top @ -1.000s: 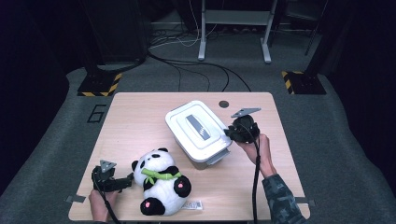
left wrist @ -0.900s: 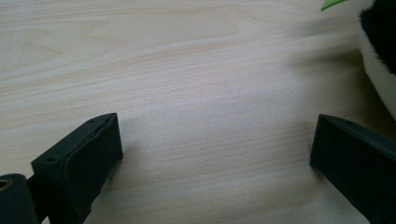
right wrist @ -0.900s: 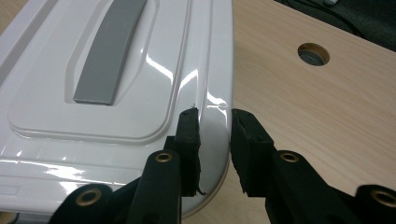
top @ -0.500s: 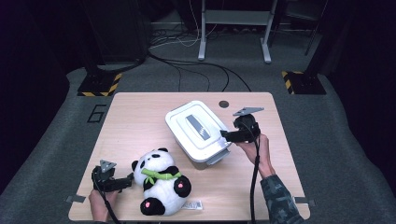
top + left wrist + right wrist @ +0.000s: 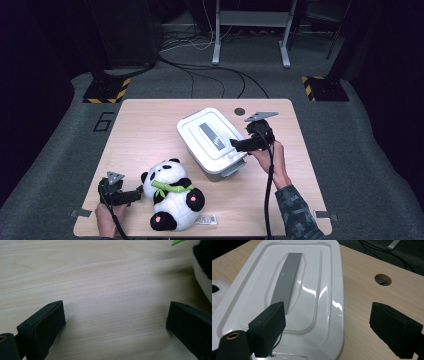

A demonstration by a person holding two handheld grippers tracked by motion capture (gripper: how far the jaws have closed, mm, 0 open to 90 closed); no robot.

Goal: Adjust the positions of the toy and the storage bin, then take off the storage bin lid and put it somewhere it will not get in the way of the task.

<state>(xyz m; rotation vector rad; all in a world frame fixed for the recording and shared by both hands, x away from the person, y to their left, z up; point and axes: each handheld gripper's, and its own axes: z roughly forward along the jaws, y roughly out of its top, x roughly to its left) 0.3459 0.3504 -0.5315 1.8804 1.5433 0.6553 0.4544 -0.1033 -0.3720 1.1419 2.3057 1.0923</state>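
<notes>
Hard to make out in the high view: jaw spread of either gripper, small and dark against the wood. Cut off in the left gripper view: the panda plush toy [image 5: 203, 267], just a black and white sliver at 2 o'clock with a scrap of green above it. Cut off in the right gripper view: the near end of the white lidded box [image 5: 294, 297], running off the bottom edge.

Sits right of the table's centre in the high view, this white lidded box [image 5: 212, 140], long axis slanted from 11 o'clock to 5 o'clock, grey handle strip [image 5: 211, 135] along the same line. Latch tab [image 5: 231, 172] jutting at the 5 o'clock end, toward the person.

Right gripper [image 5: 239, 144] at the box's 3 o'clock side, jaws wide apart (plain in the right gripper view), one jaw over the lid near the grey strip, the other over bare wood beyond the lid's rim; gripping nothing. Whether the jaw over the lid touches it, cannot tell.

Left gripper [image 5: 137, 194] low at 7 o'clock on the table [image 5: 145, 130], jaws spread wide over bare wood, empty, tips just beside the panda's flank.

Open wood at 9 to 11 o'clock of the box. Cable hole [image 5: 240, 111] near the far edge at 1 o'clock. Panda close to the near edge, a label tag [image 5: 206, 219] beside its foot.
</notes>
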